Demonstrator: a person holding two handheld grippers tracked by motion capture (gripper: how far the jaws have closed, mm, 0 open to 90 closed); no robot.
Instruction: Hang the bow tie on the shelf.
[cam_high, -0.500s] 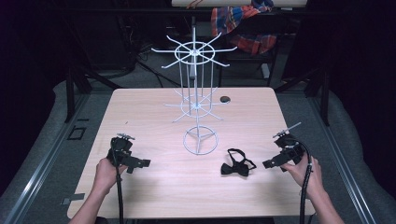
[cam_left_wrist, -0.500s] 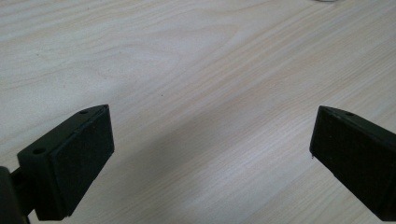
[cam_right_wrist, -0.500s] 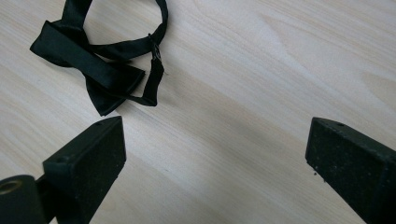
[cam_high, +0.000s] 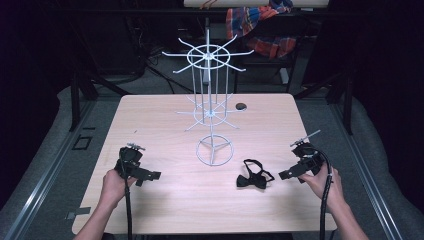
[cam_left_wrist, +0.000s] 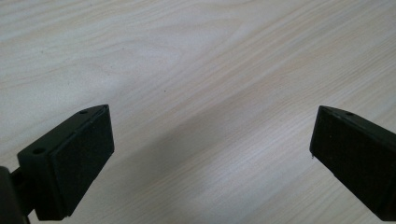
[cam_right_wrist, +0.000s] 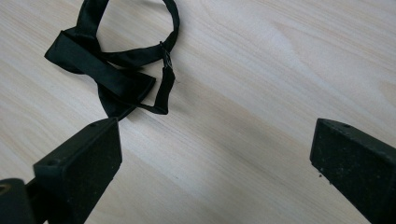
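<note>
A black bow tie (cam_high: 254, 178) with its neck strap lies flat on the wooden table (cam_high: 165, 215), front right of centre. My right gripper (cam_high: 284, 175) rests just right of it, jaws pointing toward it and open. In the right gripper view the bow tie (cam_right_wrist: 109, 74) lies ahead and to the upper left of the open gripper (cam_right_wrist: 215, 140), with bare wood between the jaws. My left gripper (cam_high: 156, 175) sits near the front left, pointing right. In its own view the left gripper (cam_left_wrist: 212, 128) is open over bare wood. A white wire hook rack (cam_high: 209, 85) stands mid-table on a ring base (cam_high: 214, 150).
A small dark round object (cam_high: 241, 106) lies on the table behind the rack. A plaid cloth (cam_high: 265, 27) hangs beyond the far edge. Dark floor and metal rails surround the table.
</note>
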